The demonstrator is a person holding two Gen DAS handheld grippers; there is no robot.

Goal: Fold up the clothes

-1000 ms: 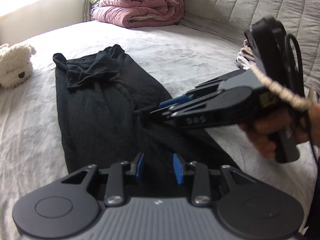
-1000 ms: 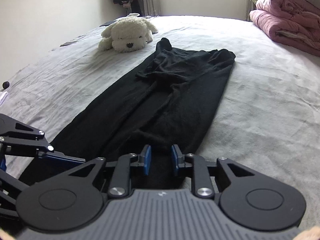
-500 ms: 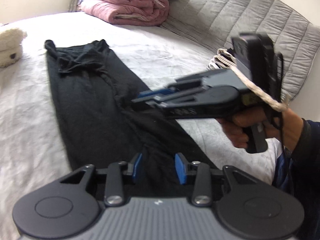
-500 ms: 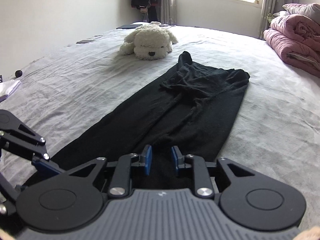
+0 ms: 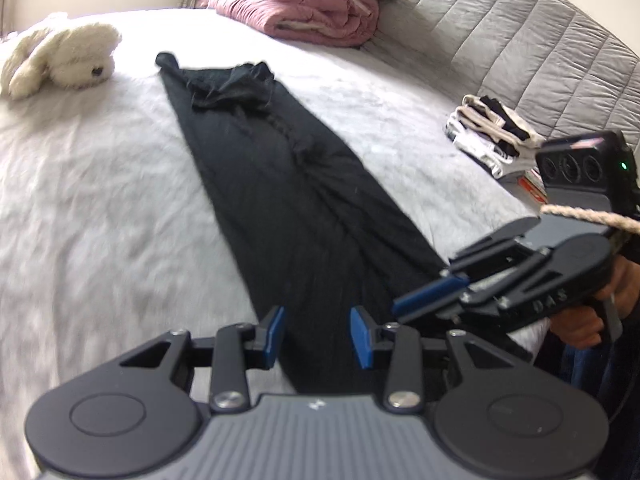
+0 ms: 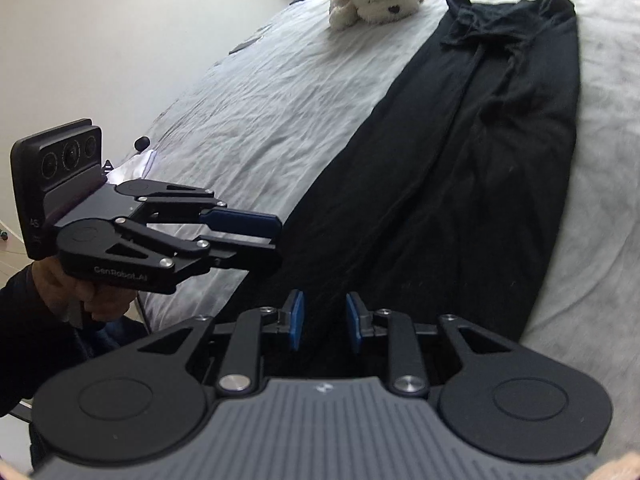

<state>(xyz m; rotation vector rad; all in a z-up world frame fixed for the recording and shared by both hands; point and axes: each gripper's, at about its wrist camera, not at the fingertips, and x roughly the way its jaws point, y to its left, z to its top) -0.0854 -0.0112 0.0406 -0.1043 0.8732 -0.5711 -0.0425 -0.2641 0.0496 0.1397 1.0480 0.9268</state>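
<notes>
At the near edge of the bed [image 5: 80, 184], both grippers hover over the foot end of the black garment [image 5: 280, 184]. Left gripper [image 5: 317, 336]: jaws part-open, nothing between the blue pads, cloth visible through the gap but not pinched. Right gripper [image 6: 324, 322]: jaws have just been opening slightly; nothing between them either, dark cloth below and beyond. Each tool also shows in the other's view, right gripper on the garment's right flank, left gripper on its left flank, both angled down. Judgement: the paired stance at the two near corners suits a grab of the hem for an end-to-end fold.

The garment lies as a long narrow strip, apparently already folded lengthwise, running away from the tongs toward the far end, where its top is bunched. Beyond it, just to the left, sits a white plush toy [image 5: 60, 54]. Farther right, a stack of folded clothes [image 5: 492, 132] rests near the headboard, likely the destination pile.
</notes>
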